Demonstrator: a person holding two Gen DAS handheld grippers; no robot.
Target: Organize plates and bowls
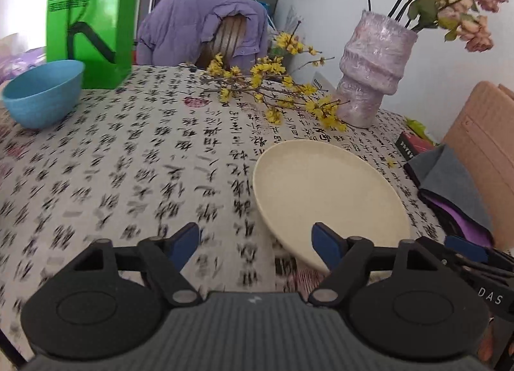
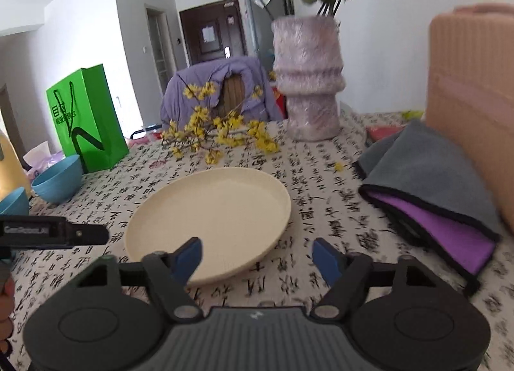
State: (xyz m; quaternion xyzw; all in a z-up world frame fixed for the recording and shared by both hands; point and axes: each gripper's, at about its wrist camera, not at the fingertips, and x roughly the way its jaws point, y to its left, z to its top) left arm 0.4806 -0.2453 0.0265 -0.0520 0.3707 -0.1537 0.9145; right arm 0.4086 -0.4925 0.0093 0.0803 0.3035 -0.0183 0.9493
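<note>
- Right tool (image 2: 257, 257): jaws wide apart, holding nothing, near rim of cream plate (image 2: 208, 223) at frame centre.
- Left tool (image 1: 255, 245): wide open too, empty; plate (image 1: 327, 197) lower right of its view.
- Plate looks rigid, light, smooth, likely slippery; lies flat on worktop (image 1: 144, 162), so pinch the raised rim edge-on.
- Blue bowl (image 1: 43, 93) upper left: thin wall, take it by the lip.

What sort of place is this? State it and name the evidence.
Probably a home dining area: a calligraphy-print tablecloth with a flower vase, a jacket-draped chair, and an entry door behind.
</note>
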